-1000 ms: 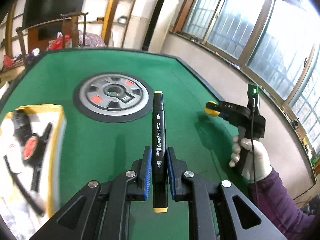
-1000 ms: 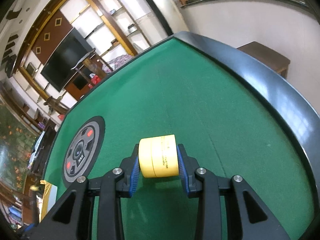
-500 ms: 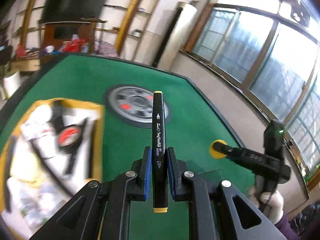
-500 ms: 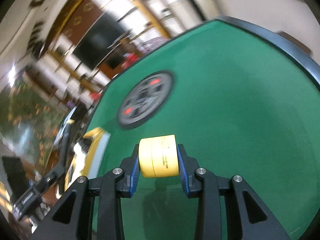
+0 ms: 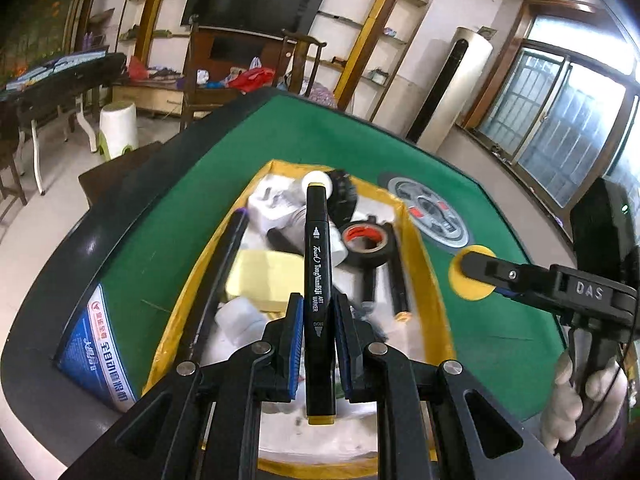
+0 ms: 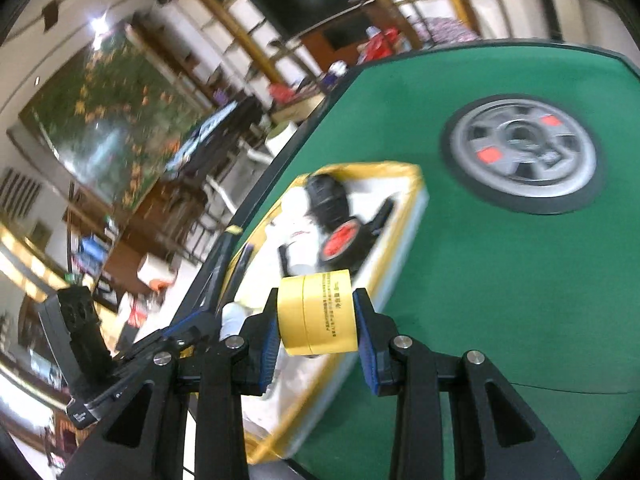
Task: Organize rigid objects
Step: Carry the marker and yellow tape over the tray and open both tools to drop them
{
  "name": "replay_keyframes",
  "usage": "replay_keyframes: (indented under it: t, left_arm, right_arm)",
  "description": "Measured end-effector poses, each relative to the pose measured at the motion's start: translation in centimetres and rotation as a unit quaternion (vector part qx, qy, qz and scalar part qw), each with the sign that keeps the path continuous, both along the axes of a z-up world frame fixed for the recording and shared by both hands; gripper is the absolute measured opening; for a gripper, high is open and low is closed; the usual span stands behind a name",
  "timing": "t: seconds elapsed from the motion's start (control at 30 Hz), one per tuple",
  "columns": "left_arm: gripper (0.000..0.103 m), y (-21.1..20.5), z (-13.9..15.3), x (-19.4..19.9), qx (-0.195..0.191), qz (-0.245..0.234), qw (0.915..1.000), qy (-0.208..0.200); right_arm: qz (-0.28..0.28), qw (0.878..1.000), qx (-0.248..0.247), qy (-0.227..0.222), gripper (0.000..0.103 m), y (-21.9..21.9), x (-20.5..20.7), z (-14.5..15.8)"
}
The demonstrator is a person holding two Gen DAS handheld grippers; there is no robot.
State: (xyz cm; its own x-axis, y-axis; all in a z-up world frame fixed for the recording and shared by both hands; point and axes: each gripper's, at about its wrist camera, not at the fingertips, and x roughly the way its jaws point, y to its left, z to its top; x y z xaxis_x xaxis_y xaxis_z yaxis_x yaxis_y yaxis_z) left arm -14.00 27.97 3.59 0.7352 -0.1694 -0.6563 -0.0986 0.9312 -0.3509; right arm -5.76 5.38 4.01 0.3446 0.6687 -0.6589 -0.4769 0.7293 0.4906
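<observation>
With the yellow-rimmed tray [image 5: 414, 240] already crowded by a roll of black tape [image 5: 366, 246], a pale yellow block [image 5: 264, 280] and other pieces, both loads needed placing with care. The left gripper [image 5: 316, 344] was clenched on a black art marker [image 5: 317, 280], which pointed over the tray's middle. The right gripper [image 6: 316, 328] clasped a roll of yellow tape [image 6: 318, 314] above the tray's near edge on the green table [image 6: 520, 280]. A sound move, I judged, was to lower each over a bare patch before letting go, so nothing rolled out.
</observation>
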Motion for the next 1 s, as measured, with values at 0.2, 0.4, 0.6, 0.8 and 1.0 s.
replay_keyframes:
  t: [0.2, 0.4, 0.6, 0.8, 1.0]
  left_arm:
    - [0.015, 1.0, -2.5, 2.2, -0.012, 0.009, 0.9995, 0.029]
    - [0.015, 0.9, -2.8, 3.2, -0.001, 0.017, 0.9994, 0.029]
    - [0.053, 0.7, -2.2, 2.7, 0.004, 0.028, 0.9994, 0.022]
    - [0.072, -0.5, -0.3, 1.7, 0.041, 0.045, 0.9981, 0.0]
    - [0.081, -2.7, 1.7, 0.6, 0.109, 0.083, 0.9905, -0.016]
  right_arm:
    - [0.039, 0.996, -0.074, -0.005, 0.033, 5.4, -1.4, -2.0]
    - [0.092, 0.983, -0.154, -0.048, 0.033, 7.2, -5.8, -3.1]
    - [0.102, 0.973, -0.178, -0.101, 0.036, 7.3, -8.1, -3.2]
    - [0.09, 0.979, -0.14, -0.118, 0.065, 6.4, -9.1, -2.1]
    - [0.047, 0.986, -0.087, -0.135, 0.069, 3.2, -9.4, -1.1]
